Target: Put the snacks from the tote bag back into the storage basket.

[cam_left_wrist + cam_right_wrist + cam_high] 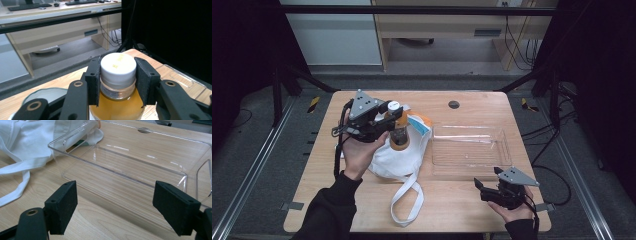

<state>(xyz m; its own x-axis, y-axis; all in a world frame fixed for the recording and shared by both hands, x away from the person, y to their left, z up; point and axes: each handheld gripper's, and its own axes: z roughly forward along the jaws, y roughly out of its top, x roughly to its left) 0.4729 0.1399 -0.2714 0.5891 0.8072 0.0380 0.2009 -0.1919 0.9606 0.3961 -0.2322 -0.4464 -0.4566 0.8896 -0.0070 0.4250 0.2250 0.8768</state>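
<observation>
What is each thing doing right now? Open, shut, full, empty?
Bottle of amber liquid with white cap: capped, held upright.
Left gripper: shut on the bottle's cap.
Right gripper: open, holding nothing.
Clear plastic tray: empty.
White cloth bag: crumpled under the bottle.

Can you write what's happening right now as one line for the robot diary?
left gripper: shut on bottle cap, above white bag | right gripper: open, facing clear tray

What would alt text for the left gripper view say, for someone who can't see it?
The left tool is shut on the white cap of a bottle of amber liquid, one black jaw on each side. Behind lie the wooden table and a clear plastic tray at right.
</observation>
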